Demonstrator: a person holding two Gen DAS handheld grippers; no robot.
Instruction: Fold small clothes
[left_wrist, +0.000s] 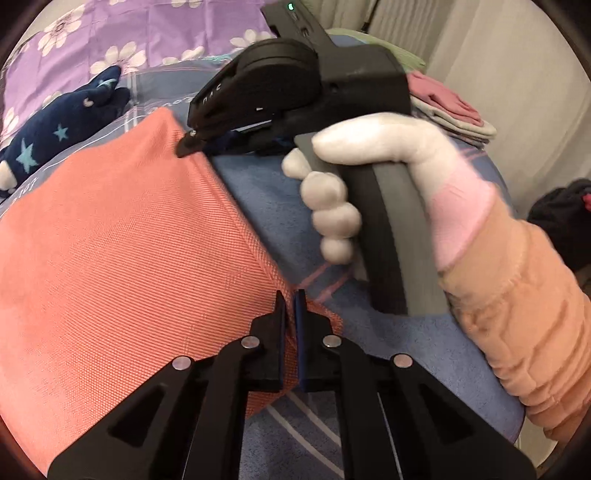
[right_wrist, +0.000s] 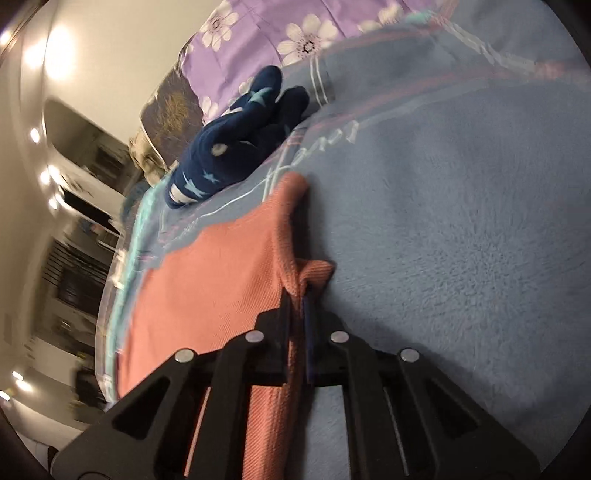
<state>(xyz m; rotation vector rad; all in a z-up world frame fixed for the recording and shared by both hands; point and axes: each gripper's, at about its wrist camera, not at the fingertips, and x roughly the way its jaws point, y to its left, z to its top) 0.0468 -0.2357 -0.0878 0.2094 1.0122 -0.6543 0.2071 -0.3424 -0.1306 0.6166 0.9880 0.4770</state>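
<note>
On the blue blanket (right_wrist: 461, 221), the left gripper (left_wrist: 294, 306) and right gripper (right_wrist: 297, 295) each pinch a corner of the coral cloth (left_wrist: 122, 251); folding seems only started.

left wrist: close above salmon cloth (left_wrist: 122, 236), facing 12 o'clock, right gripper (left_wrist: 192, 142) ahead.
right wrist: rolled, low.
shared: cloth, navy sock (right_wrist: 236, 144).

A blue fleece blanket (right_wrist: 461, 221) covered the bed beside a purple floral quilt (right_wrist: 266, 33); bright lamps (right_wrist: 59, 40) glared on the pale wall (right_wrist: 122, 66).
</note>
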